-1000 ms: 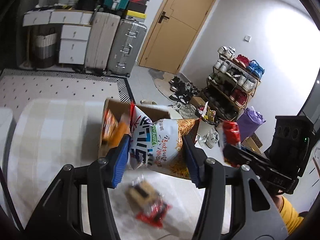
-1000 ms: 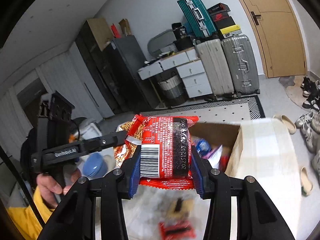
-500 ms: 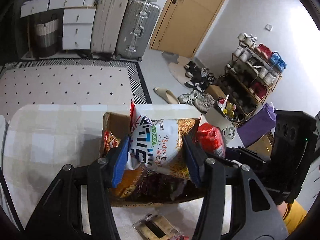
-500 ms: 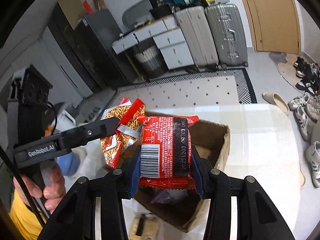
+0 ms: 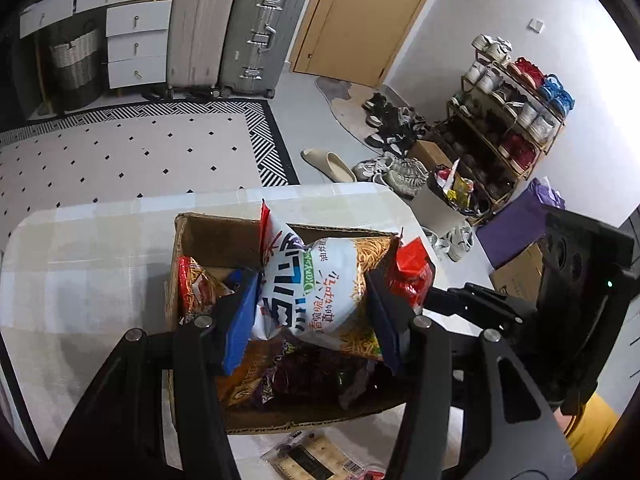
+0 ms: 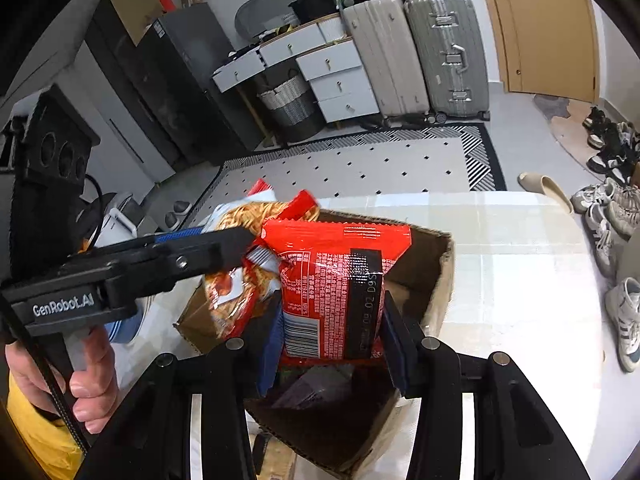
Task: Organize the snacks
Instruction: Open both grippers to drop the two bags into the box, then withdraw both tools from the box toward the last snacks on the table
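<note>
Left gripper (image 5: pixel 312 316) fingers pinch a white noodle bag (image 5: pixel 320 292) above the open cardboard box (image 5: pixel 208 236) on the desk (image 5: pixel 80 264). Right gripper (image 6: pixel 330 336) fingers pinch a red packet (image 6: pixel 336 280) over the same box, just right of the white bag. Box already crowded with snack bags (image 5: pixel 304 372). A flat packet (image 5: pixel 316 458) lies on the desk near the box. Suitcases (image 5: pixel 240 28), shoe rack (image 5: pixel 508 120) far off.

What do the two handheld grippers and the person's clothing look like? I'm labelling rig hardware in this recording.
Both the left gripper and the right gripper are matte black, with forked arms, silver bolts and blue pads lining the jaws. The left one carries white GenRobot.AI lettering and a boxy black rear housing with round holes; a black cable hangs near it. The person wears a yellow sleeve.
</note>
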A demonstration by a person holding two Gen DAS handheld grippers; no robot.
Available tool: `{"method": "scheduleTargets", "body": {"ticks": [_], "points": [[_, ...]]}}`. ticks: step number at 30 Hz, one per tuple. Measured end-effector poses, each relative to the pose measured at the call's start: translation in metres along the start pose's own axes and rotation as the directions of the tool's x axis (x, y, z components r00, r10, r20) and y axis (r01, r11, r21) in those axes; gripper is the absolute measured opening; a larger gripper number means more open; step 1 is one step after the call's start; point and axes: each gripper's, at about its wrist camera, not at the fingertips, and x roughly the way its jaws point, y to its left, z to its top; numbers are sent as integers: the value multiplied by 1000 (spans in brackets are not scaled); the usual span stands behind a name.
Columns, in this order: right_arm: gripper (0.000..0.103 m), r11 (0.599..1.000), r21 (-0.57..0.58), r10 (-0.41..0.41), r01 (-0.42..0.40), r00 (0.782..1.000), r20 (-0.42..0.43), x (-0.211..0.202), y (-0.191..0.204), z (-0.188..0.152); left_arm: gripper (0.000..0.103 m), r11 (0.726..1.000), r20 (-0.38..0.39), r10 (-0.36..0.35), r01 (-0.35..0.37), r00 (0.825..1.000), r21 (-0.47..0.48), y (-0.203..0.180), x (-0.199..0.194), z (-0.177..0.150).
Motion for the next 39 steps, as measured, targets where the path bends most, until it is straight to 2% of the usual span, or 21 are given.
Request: {"method": "scheduleTargets", "body": {"ticks": [12,22,28,33,34,36,37,39], "points": [[47,998,-54,-30,29,1000,-10,-5,12,2,50,1000,-7,4,-4,1000,3,2,1,2],[50,1000,-19,-23,24,999,36,-18,4,4,50,1000,28,30,-30,999,-3,10,-22,-10],[54,1000,-12,10,-9,994,106,-37,5,7,50,1000,50,22,-21,998,-13,14,-44,-20],[56,998,-19,63,-60,977,203,-73,18,2,50,999,99,30,-31,995,12,10,-73,-30],[60,997,-24,75,-72,973,218,-81,21,-1,51,999,113,32,-34,993,15,8,-81,-34],[67,995,-35,98,-92,959,267,-104,30,-11,57,1000,137,26,-28,990,13,5,-101,-41],[70,994,-40,107,-100,950,294,-116,34,-18,65,1000,160,25,-27,987,10,3,-114,-49],[72,992,-56,125,-113,937,327,-138,43,-34,67,999,204,36,-40,978,16,-2,-139,-62]]}}
